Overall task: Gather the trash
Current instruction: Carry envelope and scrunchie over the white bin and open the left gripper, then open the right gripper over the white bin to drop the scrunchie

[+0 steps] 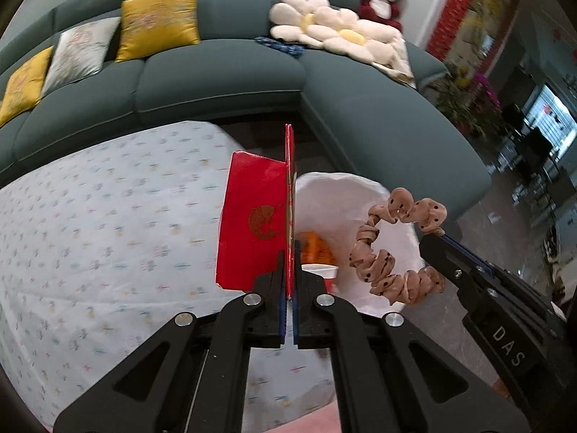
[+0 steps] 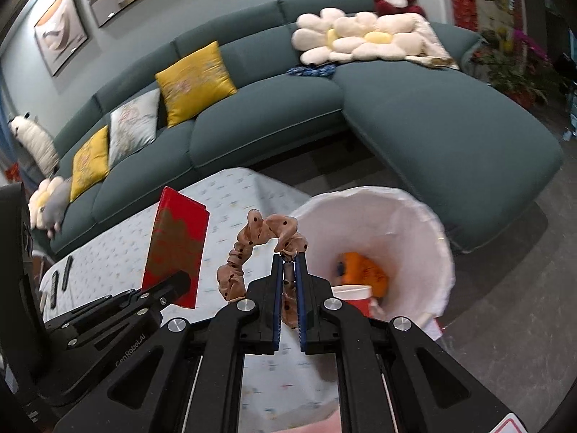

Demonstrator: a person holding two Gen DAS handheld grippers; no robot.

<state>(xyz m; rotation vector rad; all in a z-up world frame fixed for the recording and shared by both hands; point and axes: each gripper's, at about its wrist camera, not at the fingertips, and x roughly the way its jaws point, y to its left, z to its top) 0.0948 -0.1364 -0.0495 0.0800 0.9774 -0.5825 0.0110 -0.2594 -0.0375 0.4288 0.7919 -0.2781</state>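
My left gripper (image 1: 288, 249) is shut on a red envelope (image 1: 254, 223) with a gold fish print, held upright over the table edge beside the bin; it also shows in the right wrist view (image 2: 176, 245). My right gripper (image 2: 289, 258) is shut on a pink dotted scrunchie (image 2: 252, 241), held in the air at the bin's near rim; in the left wrist view the scrunchie (image 1: 393, 249) hangs in front of the bin. The white-lined trash bin (image 2: 414, 223) stands on the floor and holds an orange wrapper (image 2: 364, 270) and a red-and-white paper cup (image 2: 355, 297).
A table with a white patterned cloth (image 1: 90, 234) lies to the left, with two dark remotes (image 2: 61, 278) on it. A dark green corner sofa (image 2: 432, 126) with yellow cushions (image 2: 196, 81), flower pillows and a plush toy stands behind. Potted plants are far right.
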